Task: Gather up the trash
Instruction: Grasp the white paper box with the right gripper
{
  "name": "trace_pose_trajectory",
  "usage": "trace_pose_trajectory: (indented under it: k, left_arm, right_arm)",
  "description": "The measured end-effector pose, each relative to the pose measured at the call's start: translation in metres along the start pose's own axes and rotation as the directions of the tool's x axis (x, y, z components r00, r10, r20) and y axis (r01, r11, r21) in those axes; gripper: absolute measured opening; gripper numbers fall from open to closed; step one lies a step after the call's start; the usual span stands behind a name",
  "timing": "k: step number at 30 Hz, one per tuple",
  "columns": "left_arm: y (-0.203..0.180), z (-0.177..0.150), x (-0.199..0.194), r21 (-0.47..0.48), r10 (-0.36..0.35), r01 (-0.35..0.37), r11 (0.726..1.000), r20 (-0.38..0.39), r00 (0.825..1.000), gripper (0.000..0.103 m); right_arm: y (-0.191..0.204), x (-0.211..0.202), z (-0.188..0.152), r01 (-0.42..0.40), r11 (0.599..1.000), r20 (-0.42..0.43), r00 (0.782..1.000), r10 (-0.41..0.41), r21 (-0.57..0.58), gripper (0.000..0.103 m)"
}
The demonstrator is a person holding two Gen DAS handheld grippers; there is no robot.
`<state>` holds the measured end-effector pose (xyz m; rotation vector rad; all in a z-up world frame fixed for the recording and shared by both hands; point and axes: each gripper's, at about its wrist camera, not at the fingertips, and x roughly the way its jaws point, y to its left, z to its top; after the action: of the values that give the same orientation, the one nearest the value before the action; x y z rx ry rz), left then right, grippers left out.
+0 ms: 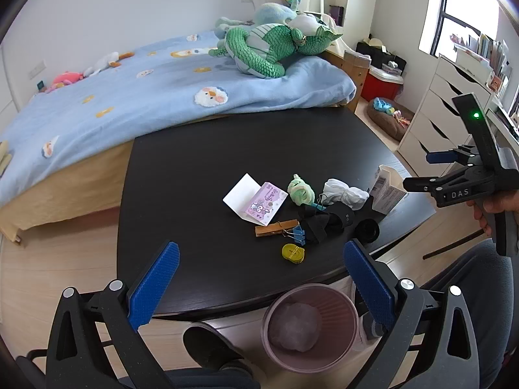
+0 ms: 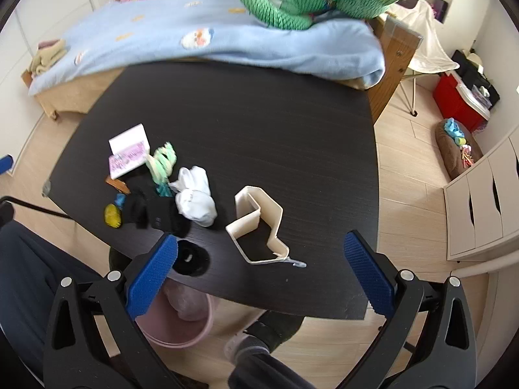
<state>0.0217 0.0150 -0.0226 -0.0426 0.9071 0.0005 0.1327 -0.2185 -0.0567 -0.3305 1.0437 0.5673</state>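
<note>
Right wrist view — right tool (image 2: 261, 264) spread, cream carton (image 2: 259, 223) between its fingers, left tool (image 1: 261, 278) spread.

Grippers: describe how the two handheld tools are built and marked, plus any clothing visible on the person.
Both are black plastic with blue ribbed finger pads and silver pivot bolts. The right gripper, seen from the left wrist camera, carries white "DAS" lettering and a lit green LED on its upright stalk. The hand grips its handle; dark grey-blue trousers show below.
</note>
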Motion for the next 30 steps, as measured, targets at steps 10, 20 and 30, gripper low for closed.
trace_pose_trajectory:
  k: [10,20,30]
  left_arm:
    - [0.005,-0.001,0.008,-0.008,-0.008,0.008,1.000,-0.019,1.000,0.097]
    - [0.010,-0.001,0.012,-0.018,-0.009,0.008,1.000,-0.034,0.999,0.097]
    - [0.009,0.002,0.018,-0.014,-0.019,0.019,1.000,-0.042,0.999,0.097]
  right_arm:
    - [-0.001,0.037,0.006,-0.051,0.994,-0.109,0.993,0.041,-0.094,0.099]
    - [0.002,0.055,0.007,-0.082,0.988,-0.175,0.983,0.059,-0.130,0.053]
    - [-0.002,0.049,0.003,-0.094,0.992,-0.144,0.986,0.081,-0.086,0.029]
